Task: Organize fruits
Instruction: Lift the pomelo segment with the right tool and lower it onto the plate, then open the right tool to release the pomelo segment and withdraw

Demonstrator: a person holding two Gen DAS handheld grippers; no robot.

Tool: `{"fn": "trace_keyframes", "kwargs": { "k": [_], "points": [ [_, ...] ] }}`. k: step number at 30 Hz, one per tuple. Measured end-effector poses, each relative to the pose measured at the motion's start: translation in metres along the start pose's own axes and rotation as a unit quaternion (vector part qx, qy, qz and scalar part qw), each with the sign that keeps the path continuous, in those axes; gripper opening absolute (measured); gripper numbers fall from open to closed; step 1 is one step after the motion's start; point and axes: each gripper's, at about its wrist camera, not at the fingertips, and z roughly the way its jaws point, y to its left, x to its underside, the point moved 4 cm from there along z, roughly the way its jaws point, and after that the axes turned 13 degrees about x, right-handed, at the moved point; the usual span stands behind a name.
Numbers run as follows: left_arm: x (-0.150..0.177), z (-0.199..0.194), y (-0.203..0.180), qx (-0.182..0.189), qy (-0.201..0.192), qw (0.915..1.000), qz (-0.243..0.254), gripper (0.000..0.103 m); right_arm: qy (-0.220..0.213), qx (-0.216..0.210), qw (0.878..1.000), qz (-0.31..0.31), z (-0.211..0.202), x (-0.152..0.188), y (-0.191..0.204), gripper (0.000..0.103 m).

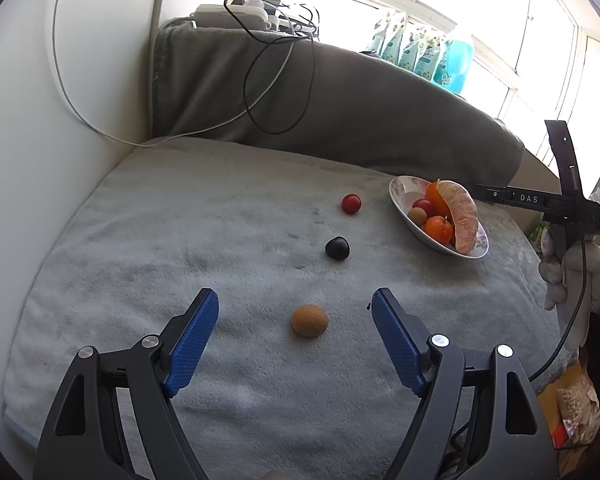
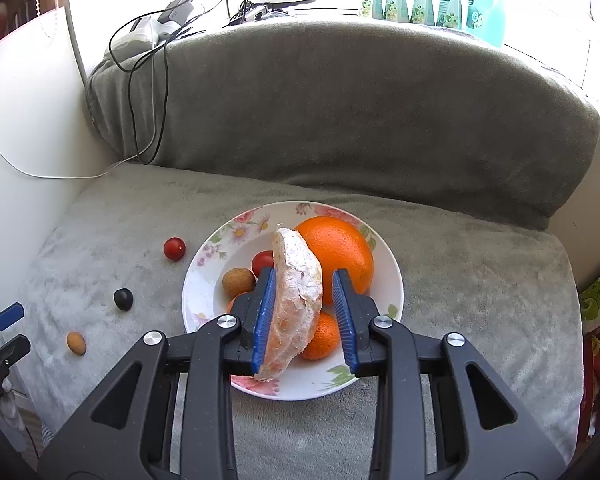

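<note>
**Peeled segment may tip out of the plate; loose fruits may roll on the soft cover**

The peeled citrus segment [image 2: 296,300] stands on its edge in the flowered plate [image 2: 392,276], leaning on the big orange [image 2: 338,258] and over a small mandarin [image 2: 322,338]. The right gripper [image 2: 306,316] is around it with the jaws a little spread: the left pad is touching or almost touching the segment, the right pad is apart from it. I judge the segment is just being set down. If the gripper pulls back while the left pad sticks to the wet membrane, the segment can be dragged over the near rim of the plate, because its lower end already lies close to this rim.

In the plate there are also a red tomato [image 2: 262,262] and a small brown fruit [image 2: 238,282]. Left of the plate, on the grey cushion [image 2: 480,272], wait another red tomato [image 2: 174,248], a dark plum [image 2: 123,299] and one more brown fruit [image 1: 309,320], which lies toward the near left edge.

The left gripper [image 1: 295,312] is wide open, with this brown fruit between its fingers but not touched. The fruit is round and the cover is soft, so an uneven closing can push it away.
</note>
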Motion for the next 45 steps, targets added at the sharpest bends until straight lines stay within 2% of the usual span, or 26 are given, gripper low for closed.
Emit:
{"fn": "trace_keyframes", "kwargs": {
  "k": [1,3,10,23,32,39,45],
  "points": [
    [0.0,0.0,0.0,0.0,0.0,1.0,0.0,0.079,-0.001,0.0,1.0,0.001,0.0,0.0,0.0,0.057],
    [0.0,0.0,0.0,0.0,0.0,1.0,0.0,0.079,-0.007,0.003,1.0,0.005,-0.002,0.001,-0.001,0.075],
    [0.001,0.0,0.0,-0.001,0.0,1.0,0.0,0.079,-0.016,0.0,1.0,0.007,-0.007,0.003,-0.001,0.086],
    [0.008,0.001,0.004,0.0,0.003,1.0,-0.001,0.079,-0.046,-0.047,0.997,0.033,-0.023,0.006,0.007,0.086],
    [0.019,0.005,0.004,0.009,0.015,0.9998,0.001,0.079,-0.073,-0.061,0.995,-0.013,-0.039,0.005,0.037,0.086],
    [0.021,0.009,0.003,0.019,0.02,0.9996,0.0,0.079,-0.075,-0.072,0.993,-0.05,-0.045,0.007,0.066,0.086],
    [0.022,0.012,0.003,0.025,0.021,0.9995,-0.002,0.079,-0.068,-0.097,0.991,-0.068,-0.045,0.009,0.09,0.086]
  ]
}}
